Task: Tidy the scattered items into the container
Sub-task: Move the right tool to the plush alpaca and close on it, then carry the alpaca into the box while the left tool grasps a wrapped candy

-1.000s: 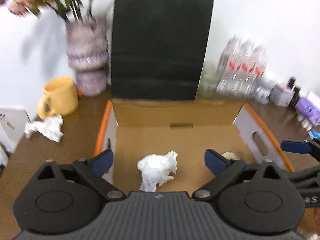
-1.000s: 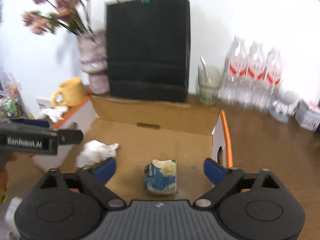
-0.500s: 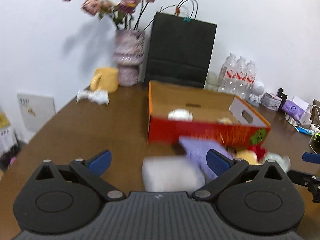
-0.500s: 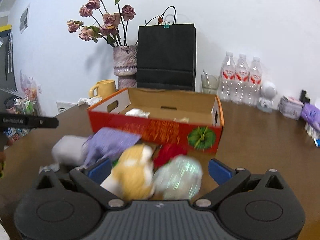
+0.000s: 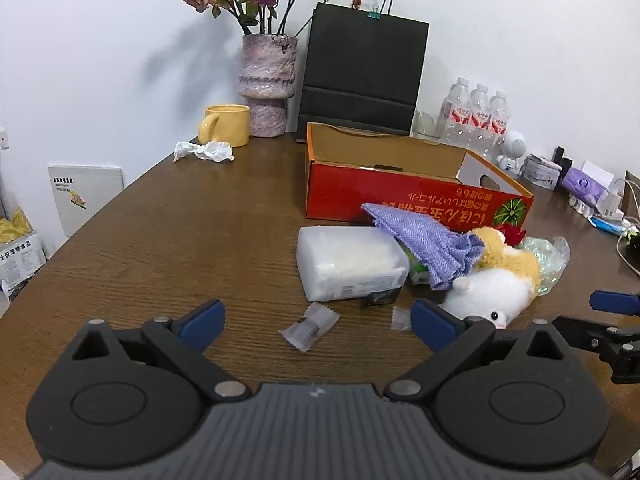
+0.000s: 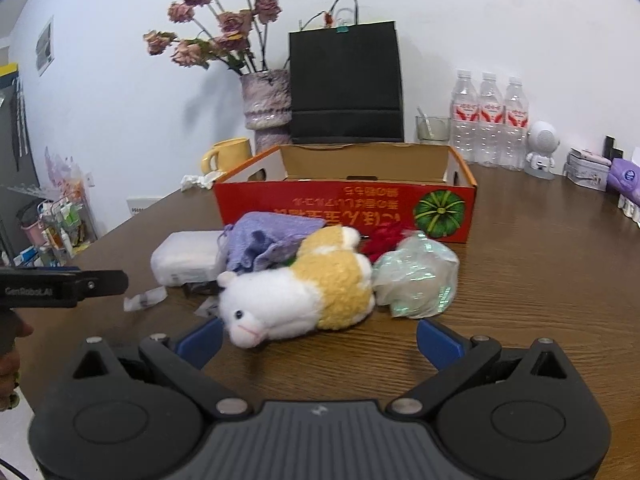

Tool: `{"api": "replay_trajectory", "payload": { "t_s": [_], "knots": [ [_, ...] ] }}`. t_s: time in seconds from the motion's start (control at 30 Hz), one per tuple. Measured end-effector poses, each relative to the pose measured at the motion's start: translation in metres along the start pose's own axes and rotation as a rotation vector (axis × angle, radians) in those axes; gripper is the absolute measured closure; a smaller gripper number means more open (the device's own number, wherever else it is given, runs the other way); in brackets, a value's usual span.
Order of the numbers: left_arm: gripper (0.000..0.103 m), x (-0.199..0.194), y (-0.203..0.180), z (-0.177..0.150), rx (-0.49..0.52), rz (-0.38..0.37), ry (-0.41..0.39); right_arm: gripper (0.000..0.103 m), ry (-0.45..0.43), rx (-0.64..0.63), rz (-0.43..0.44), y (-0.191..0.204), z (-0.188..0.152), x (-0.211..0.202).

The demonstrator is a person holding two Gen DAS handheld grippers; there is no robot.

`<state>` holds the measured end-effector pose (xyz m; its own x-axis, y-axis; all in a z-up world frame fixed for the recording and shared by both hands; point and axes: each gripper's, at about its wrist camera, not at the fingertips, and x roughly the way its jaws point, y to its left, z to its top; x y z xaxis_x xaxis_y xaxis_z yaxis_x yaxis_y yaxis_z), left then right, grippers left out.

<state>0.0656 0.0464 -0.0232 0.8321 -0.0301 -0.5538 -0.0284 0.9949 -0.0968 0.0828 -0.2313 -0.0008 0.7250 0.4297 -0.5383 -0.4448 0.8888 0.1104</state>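
An open red cardboard box (image 5: 416, 200) (image 6: 344, 208) stands on the brown table. In front of it lies a pile: a white tissue pack (image 5: 348, 262) (image 6: 186, 258), a purple cloth (image 5: 424, 240) (image 6: 268, 240), a white and yellow plush toy (image 5: 492, 284) (image 6: 304, 292), a red item (image 6: 384, 242) and a crinkled clear bag (image 5: 548, 256) (image 6: 416, 280). Small clear wrappers (image 5: 310, 326) (image 6: 146, 298) lie near the pile. My left gripper (image 5: 316, 322) is open and empty before the wrappers. My right gripper (image 6: 318, 340) is open and empty just before the plush toy.
A black paper bag (image 5: 362, 76), a vase of dried roses (image 5: 268, 84), a yellow mug (image 5: 226, 126) and crumpled paper (image 5: 204, 150) stand behind the box at the left. Water bottles (image 6: 486, 120), a glass (image 6: 432, 130) and small boxes (image 6: 588, 166) stand at the back right.
Both grippers have pulled back from above the box interior to the near side of the table. The pile in front of the box has come into view.
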Motion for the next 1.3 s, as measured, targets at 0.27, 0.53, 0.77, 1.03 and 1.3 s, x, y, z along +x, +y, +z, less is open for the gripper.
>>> {"api": "replay_trajectory", "payload": {
  "t_s": [0.27,0.53,0.77,1.03,1.3],
  "knots": [
    [0.031,0.027,0.001,0.0,0.099,0.011,0.077,0.0,0.009,-0.116,-0.01,0.025,0.009,0.027],
    [0.038,0.049,0.005,0.001,0.126,0.032,0.133,0.0,0.031,-0.189,-0.029,0.027,0.027,0.06],
    [0.051,0.054,0.006,0.0,0.117,0.032,0.153,0.002,0.036,-0.108,-0.02,0.015,0.046,0.07],
    [0.082,0.053,0.005,0.002,0.111,0.022,0.15,0.036,0.19,0.018,0.031,-0.012,0.05,0.1],
    [0.083,0.051,0.006,0.002,0.079,0.0,0.148,0.055,0.163,0.105,0.076,-0.031,0.044,0.083]
  ]
}}
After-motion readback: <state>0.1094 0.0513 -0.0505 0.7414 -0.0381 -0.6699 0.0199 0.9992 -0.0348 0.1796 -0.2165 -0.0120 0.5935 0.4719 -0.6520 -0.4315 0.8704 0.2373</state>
